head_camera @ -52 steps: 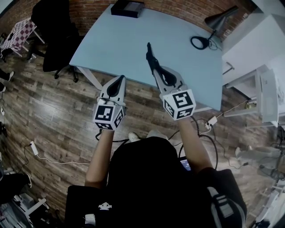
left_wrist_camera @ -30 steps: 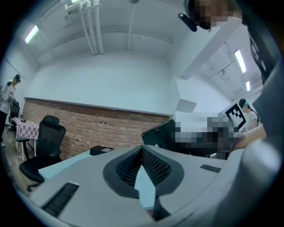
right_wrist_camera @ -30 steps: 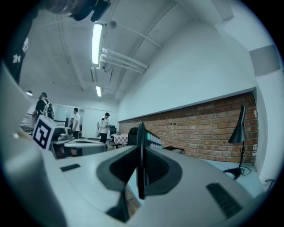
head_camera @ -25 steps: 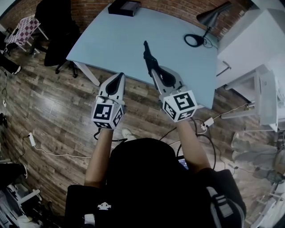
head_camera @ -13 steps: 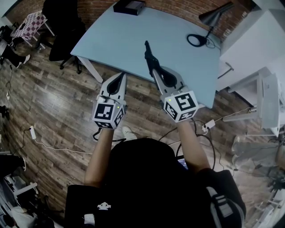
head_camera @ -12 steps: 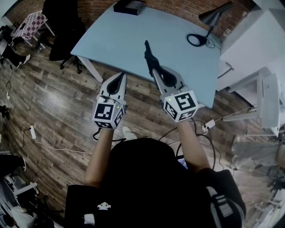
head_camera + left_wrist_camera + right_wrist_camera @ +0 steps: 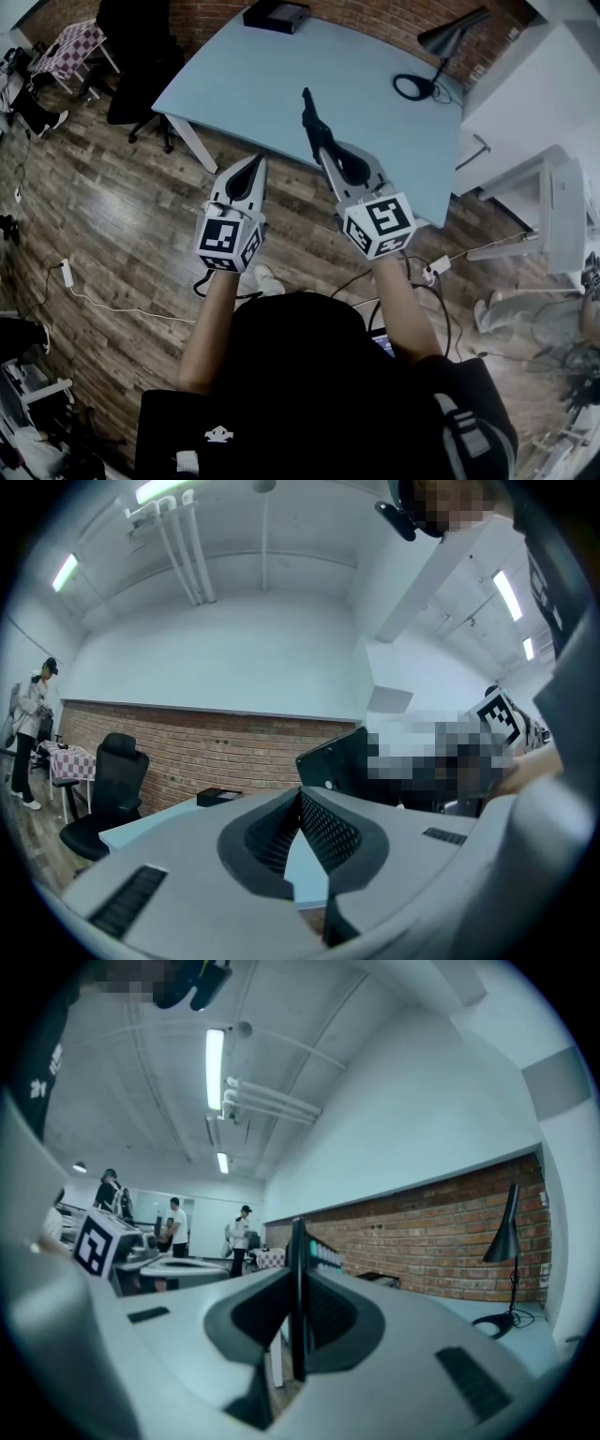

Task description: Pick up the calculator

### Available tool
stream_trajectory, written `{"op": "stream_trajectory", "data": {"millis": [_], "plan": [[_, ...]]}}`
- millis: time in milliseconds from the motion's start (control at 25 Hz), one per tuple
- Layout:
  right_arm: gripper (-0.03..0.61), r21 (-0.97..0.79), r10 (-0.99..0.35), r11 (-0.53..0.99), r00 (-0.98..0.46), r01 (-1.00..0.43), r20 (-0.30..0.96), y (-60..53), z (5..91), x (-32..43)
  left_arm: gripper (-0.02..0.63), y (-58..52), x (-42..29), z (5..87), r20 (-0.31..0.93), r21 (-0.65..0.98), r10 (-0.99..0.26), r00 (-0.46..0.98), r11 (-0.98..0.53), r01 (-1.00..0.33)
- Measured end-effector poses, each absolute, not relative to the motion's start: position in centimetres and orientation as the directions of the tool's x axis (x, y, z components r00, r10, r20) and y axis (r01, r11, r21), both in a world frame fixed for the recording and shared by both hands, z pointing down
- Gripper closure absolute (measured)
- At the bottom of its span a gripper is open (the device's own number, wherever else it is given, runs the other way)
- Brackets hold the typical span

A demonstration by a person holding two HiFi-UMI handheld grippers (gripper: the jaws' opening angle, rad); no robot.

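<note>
The calculator [image 7: 312, 122] is a thin dark slab that sticks out forward from my right gripper [image 7: 322, 145], which is shut on it above the near part of the light blue table [image 7: 244, 84]. In the right gripper view the calculator [image 7: 298, 1269] stands edge-on between the pads, with its key rows showing on the right face. My left gripper [image 7: 255, 165] is level beside it on the left, over the wooden floor just short of the table's edge, shut with nothing between its fingers. The left gripper view has the calculator [image 7: 333, 761] at its right.
A black box [image 7: 275, 15] lies at the table's far end. A desk lamp [image 7: 452, 37] with a ring base [image 7: 415, 87] stands at the far right corner. A black office chair [image 7: 136, 56] is left of the table, white cabinets [image 7: 548, 112] right. Cables cross the floor.
Both grippers keep their pose and have drifted a little across the room together; the table sits slightly differently in the head view. The right gripper's hold on the calculator is unchanged.
</note>
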State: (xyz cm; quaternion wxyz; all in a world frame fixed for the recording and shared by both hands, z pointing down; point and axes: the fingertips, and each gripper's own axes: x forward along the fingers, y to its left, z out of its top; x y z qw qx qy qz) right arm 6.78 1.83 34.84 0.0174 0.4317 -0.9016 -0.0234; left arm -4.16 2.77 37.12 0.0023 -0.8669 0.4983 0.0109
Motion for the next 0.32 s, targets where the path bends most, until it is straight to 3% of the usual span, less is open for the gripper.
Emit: {"op": "stream_trajectory", "data": {"millis": [320], "plan": [[0.531,0.066,-0.767,0.641,-0.641,-0.765,0.017,2.84,35.09,6.17,0.611,3.74,-4.5,37.16,-0.021,0.008,-0.869,0.494,-0.494,-0.869]]}}
